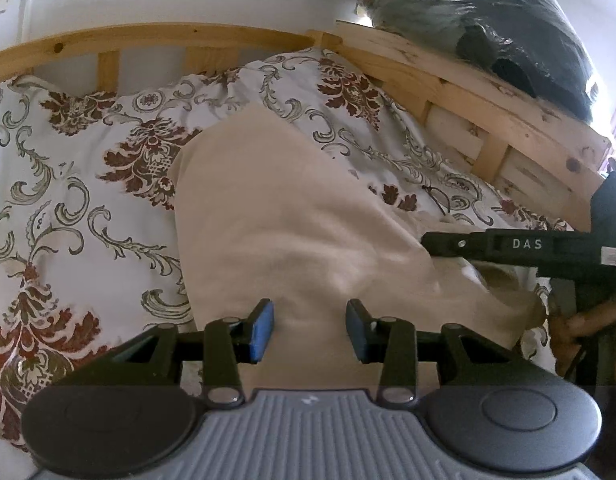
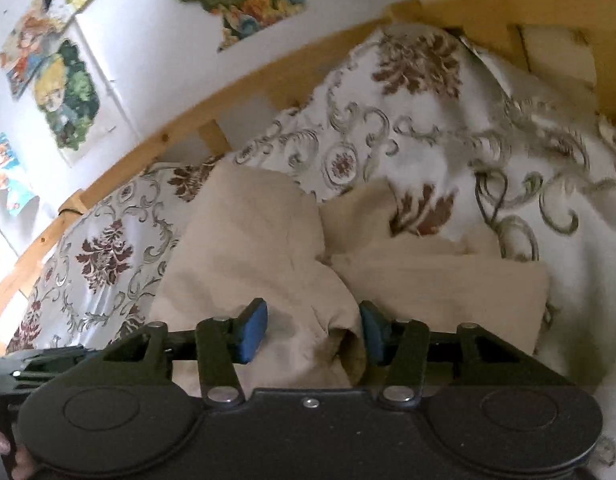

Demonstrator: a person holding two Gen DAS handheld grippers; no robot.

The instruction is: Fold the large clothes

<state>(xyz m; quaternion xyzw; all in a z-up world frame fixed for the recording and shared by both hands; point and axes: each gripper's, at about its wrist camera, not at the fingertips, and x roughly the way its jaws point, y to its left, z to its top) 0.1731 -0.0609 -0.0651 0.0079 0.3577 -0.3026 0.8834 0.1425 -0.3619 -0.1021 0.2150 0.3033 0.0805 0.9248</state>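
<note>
Garment (image 1: 292,216), beige, lies on the bed (image 1: 68,160), long axis running away from your left claw (image 1: 310,330); both claws straddle it unclenched, right claw (image 2: 314,330) at the bunched end.

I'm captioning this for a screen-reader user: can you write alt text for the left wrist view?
The left gripper, jaws apart, hovers over a beige garment spread on a bed with a floral cover. The right gripper reaches in from the right onto the garment's edge; a wooden bed frame runs behind.
</note>
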